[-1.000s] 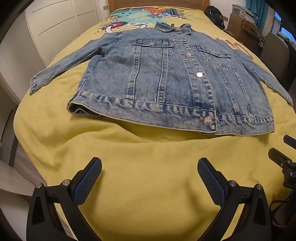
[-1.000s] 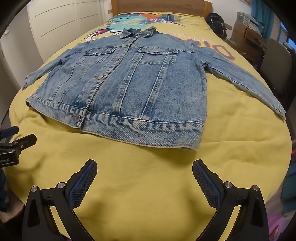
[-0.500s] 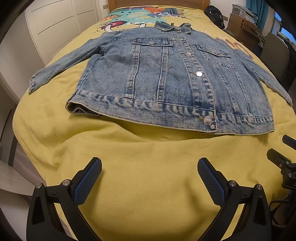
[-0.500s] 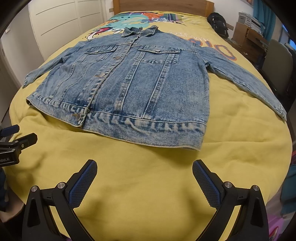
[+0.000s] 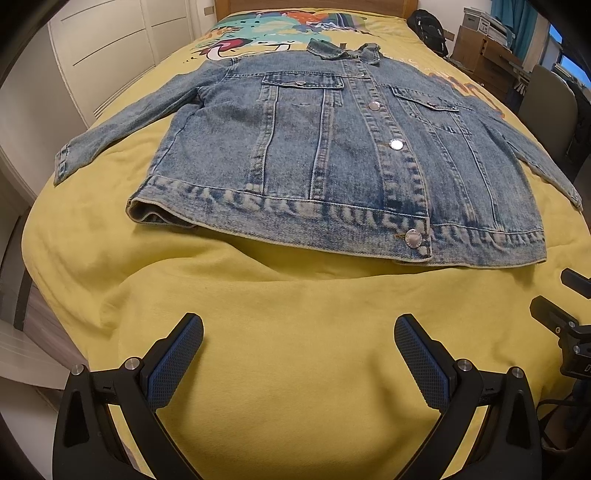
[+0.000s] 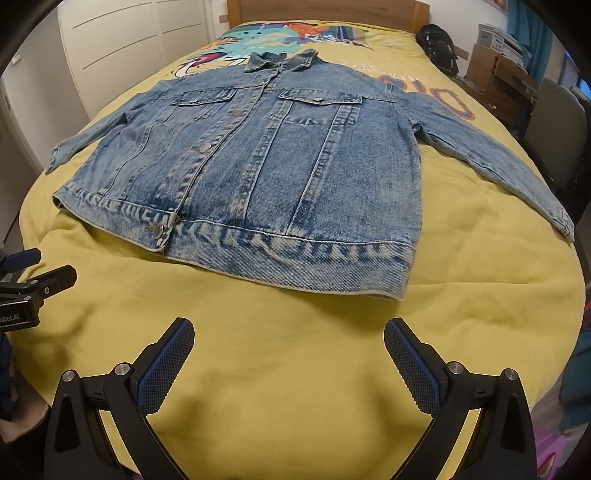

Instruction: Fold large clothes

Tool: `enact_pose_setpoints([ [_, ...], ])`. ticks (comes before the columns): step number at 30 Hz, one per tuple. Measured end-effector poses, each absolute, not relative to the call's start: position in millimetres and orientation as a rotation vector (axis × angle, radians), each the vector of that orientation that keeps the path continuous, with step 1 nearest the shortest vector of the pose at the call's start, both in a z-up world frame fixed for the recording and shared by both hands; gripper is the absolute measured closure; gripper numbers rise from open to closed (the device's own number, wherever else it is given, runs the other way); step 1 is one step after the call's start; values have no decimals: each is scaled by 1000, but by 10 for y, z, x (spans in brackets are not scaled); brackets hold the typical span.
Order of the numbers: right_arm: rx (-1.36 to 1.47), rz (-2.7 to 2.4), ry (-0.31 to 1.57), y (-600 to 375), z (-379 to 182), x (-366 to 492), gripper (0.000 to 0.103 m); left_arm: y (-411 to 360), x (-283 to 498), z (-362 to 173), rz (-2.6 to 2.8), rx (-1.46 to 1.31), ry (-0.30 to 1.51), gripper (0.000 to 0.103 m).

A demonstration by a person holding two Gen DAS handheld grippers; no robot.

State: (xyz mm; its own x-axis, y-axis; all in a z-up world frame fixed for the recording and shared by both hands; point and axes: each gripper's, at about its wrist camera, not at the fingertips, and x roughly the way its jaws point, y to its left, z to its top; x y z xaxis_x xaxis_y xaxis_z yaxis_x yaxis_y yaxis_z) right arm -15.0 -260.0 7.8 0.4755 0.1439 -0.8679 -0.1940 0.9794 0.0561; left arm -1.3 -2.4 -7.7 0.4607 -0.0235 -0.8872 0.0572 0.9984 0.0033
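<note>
A blue denim jacket (image 5: 332, 155) lies flat, front up and buttoned, on a yellow bedspread (image 5: 295, 332), collar toward the headboard, both sleeves spread out to the sides. It also shows in the right wrist view (image 6: 266, 177). My left gripper (image 5: 298, 336) is open and empty, held above the bedspread short of the jacket's hem. My right gripper (image 6: 289, 338) is open and empty, also short of the hem. Each gripper shows at the edge of the other's view: the right one (image 5: 565, 325), the left one (image 6: 33, 288).
The bed has a wooden headboard (image 6: 325, 11). White wardrobe doors (image 5: 103, 48) stand on the left. A black bag (image 6: 437, 46), boxes and a desk (image 6: 502, 70) and a grey chair (image 6: 557, 125) stand on the right of the bed.
Both grippers have edged slightly forward toward the jacket's hem; the jacket appears a little larger. Both stay open. The jacket has not moved.
</note>
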Motion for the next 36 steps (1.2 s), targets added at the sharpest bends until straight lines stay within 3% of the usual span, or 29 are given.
enact_pose_setpoints([
  [36, -40, 200, 1063, -2616, 84, -134, 0, 9, 17, -61, -81, 15, 1114, 1],
])
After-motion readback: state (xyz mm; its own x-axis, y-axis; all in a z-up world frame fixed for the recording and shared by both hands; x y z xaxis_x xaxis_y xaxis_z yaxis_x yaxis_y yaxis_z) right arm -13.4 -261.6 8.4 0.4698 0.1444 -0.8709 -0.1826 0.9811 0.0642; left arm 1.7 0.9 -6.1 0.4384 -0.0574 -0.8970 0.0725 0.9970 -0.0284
